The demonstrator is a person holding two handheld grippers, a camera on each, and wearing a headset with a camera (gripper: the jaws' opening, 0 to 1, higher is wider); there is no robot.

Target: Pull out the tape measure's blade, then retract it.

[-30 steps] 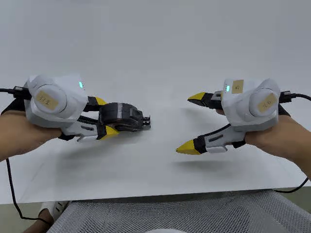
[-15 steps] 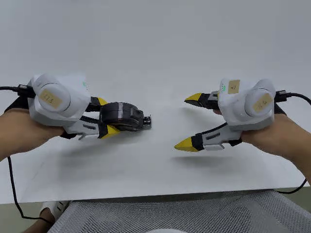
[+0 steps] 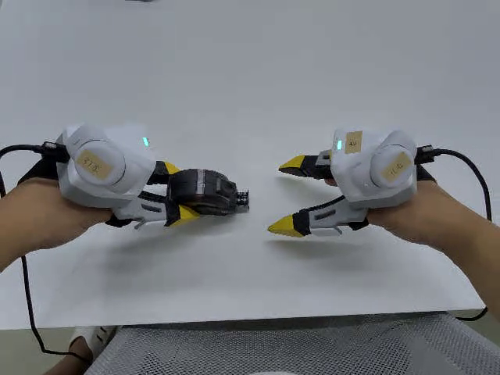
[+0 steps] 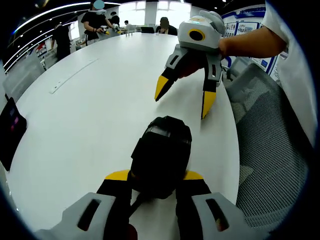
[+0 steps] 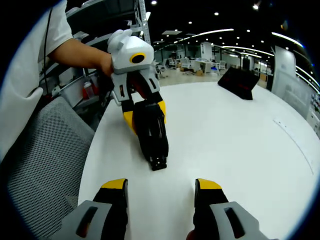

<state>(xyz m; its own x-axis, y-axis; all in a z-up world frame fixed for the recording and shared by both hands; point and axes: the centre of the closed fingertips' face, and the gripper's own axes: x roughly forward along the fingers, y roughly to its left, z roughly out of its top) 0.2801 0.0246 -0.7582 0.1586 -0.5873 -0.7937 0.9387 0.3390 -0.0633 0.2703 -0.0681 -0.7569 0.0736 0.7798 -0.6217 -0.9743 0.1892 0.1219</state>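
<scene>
My left gripper (image 4: 155,175) is clenched on the tape measure (image 4: 162,155), one yellow tip on either flank of the case toward its rear. The case seems to rest on the white table (image 3: 234,94), its nose pointing away from my palm toward my other hand. The first risk sits right here. I hold only the back part of the body, so a pull on the blade could twist the case between my tips or drag it out of them, since the shell looks smooth and rounded.

A little farther out, at the nose, is the end hook (image 3: 243,200), small and low against the tabletop. My right gripper (image 3: 286,195) stands apart from it across a strip of bare table — jaws spread wide, grasping nothing. If those tips close too high or off to one side, they may miss the hook or pinch only its edge. It could then slip free partway through the pull and snap back. I judge the blade not yet drawn at all.

The measure itself is a chunky case in black and dark grey, rounded, with a glossy patch on its upper face. The hook is a little dark tab sitting at the mouth, and no length of blade shows outside the case.
</scene>
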